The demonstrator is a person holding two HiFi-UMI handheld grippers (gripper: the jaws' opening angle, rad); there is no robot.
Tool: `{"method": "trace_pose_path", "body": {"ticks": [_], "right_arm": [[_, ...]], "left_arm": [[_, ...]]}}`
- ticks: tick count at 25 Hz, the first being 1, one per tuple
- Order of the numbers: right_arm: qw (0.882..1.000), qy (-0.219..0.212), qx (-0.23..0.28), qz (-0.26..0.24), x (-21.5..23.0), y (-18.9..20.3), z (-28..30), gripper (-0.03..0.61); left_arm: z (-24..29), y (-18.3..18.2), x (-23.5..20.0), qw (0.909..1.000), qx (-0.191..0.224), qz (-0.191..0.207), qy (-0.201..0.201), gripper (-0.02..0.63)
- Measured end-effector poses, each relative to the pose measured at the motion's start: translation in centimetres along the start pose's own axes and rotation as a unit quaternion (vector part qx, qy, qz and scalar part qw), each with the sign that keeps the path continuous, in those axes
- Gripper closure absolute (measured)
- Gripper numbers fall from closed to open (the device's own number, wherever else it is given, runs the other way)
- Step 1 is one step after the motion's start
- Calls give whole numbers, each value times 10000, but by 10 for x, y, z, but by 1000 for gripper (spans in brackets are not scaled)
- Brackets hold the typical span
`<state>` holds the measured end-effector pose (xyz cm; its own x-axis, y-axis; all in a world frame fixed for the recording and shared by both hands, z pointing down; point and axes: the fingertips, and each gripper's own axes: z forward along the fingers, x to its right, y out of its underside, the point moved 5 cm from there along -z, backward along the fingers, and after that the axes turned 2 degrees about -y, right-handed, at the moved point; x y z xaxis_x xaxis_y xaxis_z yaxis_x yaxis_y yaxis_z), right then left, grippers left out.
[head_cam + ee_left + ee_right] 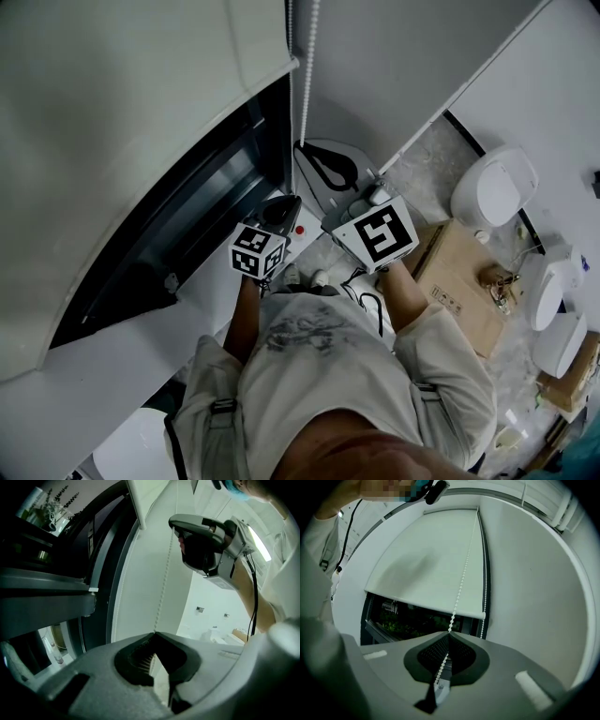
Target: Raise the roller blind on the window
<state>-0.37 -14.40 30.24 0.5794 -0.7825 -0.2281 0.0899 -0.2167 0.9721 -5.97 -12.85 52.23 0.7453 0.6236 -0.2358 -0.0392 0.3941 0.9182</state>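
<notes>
The white roller blind (426, 559) hangs partway down the dark window (408, 618); its bottom bar (431, 607) leaves a strip of glass showing. A white bead chain (461, 581) runs along the blind's right edge, with a second strand (484, 597) beside it. My right gripper (449, 633) is shut on the chain, which passes between its jaws. My left gripper (154, 633) is shut on the bead chain (164, 581) lower down, with the right gripper (182, 538) above it. In the head view both grippers (281, 208) (303, 148) sit close together under the chain (306, 66).
The window frame (187, 216) lies to the left and a plain white wall (394, 66) to the right. On the floor at the right stand a cardboard box (464, 281) and white ceramic fixtures (492, 187). The person's torso (319, 375) fills the bottom of the head view.
</notes>
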Motion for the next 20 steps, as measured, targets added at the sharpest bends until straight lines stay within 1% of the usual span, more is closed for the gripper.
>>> {"method": "trace_pose_path", "body": {"ticks": [5, 10, 15, 18, 20], "right_arm": [[10000, 12, -85, -20, -3, 8, -1, 569], [9995, -34, -303, -46, -8, 25, -1, 569], [9979, -24, -589, 256, -16, 46, -7, 569], [9969, -40, -702, 363, -20, 56, -10, 569], [9966, -59, -750, 349, -21, 61, -11, 569]], "left_arm": [[3, 7, -1, 9999, -141, -21, -17, 604], [6, 23, -6, 9993, -345, -82, -83, 604], [8, 43, -8, 9983, -534, -168, -163, 604], [9, 54, -9, 9977, -615, -204, -191, 604], [11, 59, -9, 9974, -652, -225, -196, 604]]}}
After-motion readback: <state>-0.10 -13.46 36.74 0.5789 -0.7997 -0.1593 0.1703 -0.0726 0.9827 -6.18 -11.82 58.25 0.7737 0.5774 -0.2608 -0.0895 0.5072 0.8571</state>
